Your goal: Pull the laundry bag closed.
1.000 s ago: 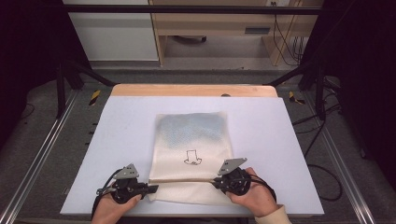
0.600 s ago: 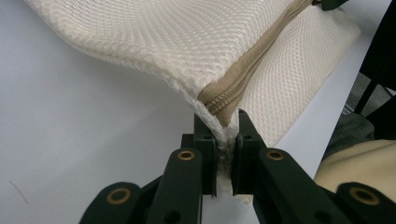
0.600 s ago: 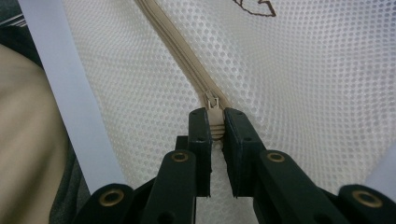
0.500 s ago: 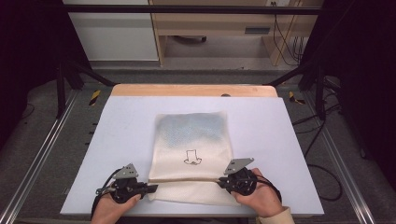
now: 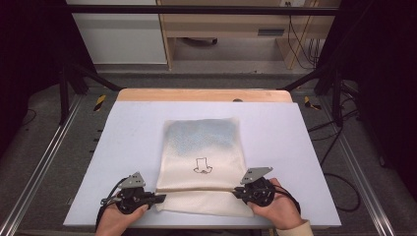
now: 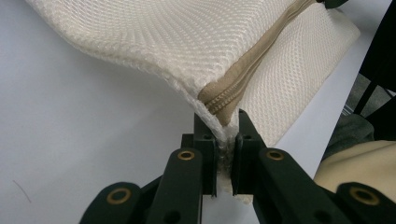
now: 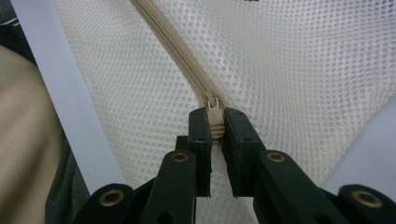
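Note:
A cream mesh bag [image 5: 202, 162] with a small black drawing lies flat on the white table top [image 5: 295, 132], its tan zipper [image 5: 196, 189] running across near the front edge. My left gripper [image 5: 156, 198] is shut on the bag's left corner [image 6: 223, 133], right at the zipper's end [image 6: 219, 105]. My right gripper [image 5: 241, 192] is shut on the zipper pull [image 7: 215, 123] at the bag's right side, with the zipper [image 7: 173, 44] stretching away from the jaws. A hand holds each gripper at the table's front.
The table's wooden far edge [image 5: 201, 95] and black frame legs [image 5: 64, 83] border the work area. A shelf unit [image 5: 231, 24] and cables [image 5: 300, 44] stand beyond it. White table shows on both sides of the bag.
The right gripper has slid rightward along the zipper to the bag's right edge. The left gripper has held its place on the left corner.

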